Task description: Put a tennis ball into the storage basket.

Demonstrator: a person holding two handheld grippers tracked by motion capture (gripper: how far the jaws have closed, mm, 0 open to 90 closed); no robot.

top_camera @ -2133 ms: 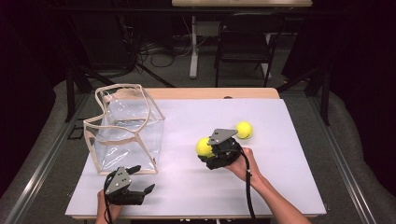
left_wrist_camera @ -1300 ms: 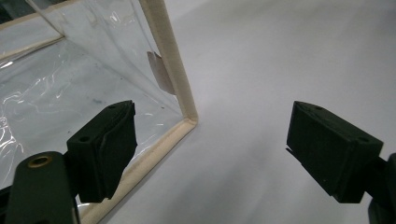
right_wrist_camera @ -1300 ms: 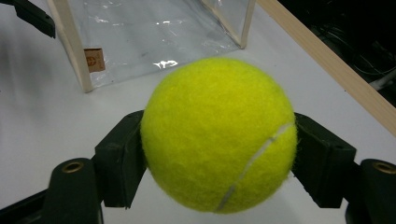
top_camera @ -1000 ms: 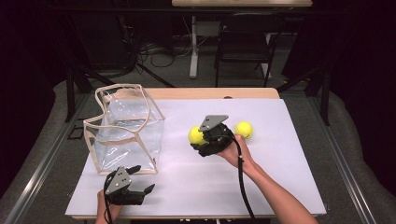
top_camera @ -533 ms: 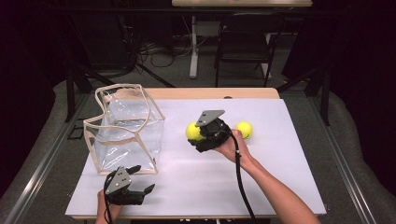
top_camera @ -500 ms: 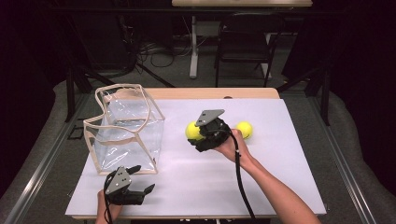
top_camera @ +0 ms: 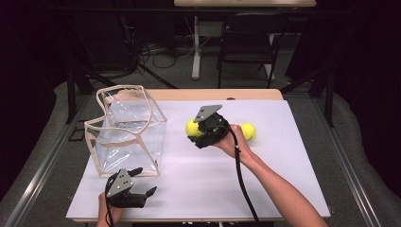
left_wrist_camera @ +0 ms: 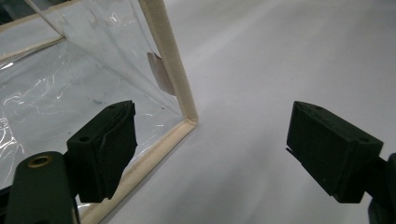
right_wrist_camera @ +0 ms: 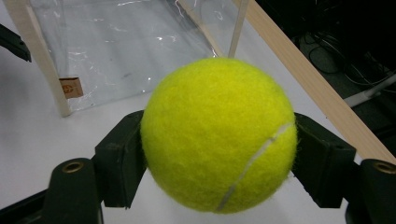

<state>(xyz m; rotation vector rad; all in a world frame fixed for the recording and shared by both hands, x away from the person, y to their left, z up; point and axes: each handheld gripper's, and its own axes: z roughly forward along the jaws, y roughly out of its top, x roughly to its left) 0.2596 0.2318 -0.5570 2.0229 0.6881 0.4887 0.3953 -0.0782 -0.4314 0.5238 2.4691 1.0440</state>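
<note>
Right hand-held gripper [top_camera: 196,135] clamping tennis ball [right_wrist_camera: 218,135], carrying it above table [top_camera: 283,189] toward clear bag [top_camera: 125,130] (second ball [top_camera: 248,131] waiting). Next: lifting over rim. Left hand-held gripper [top_camera: 142,182] resting, jaws apart.

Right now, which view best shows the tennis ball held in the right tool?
The right gripper view: the held tennis ball sits close and sharp between both black jaws, its seam visible. The high view shows it small, partly covered by the right tool. The left gripper view faces the clear bag instead.
</note>
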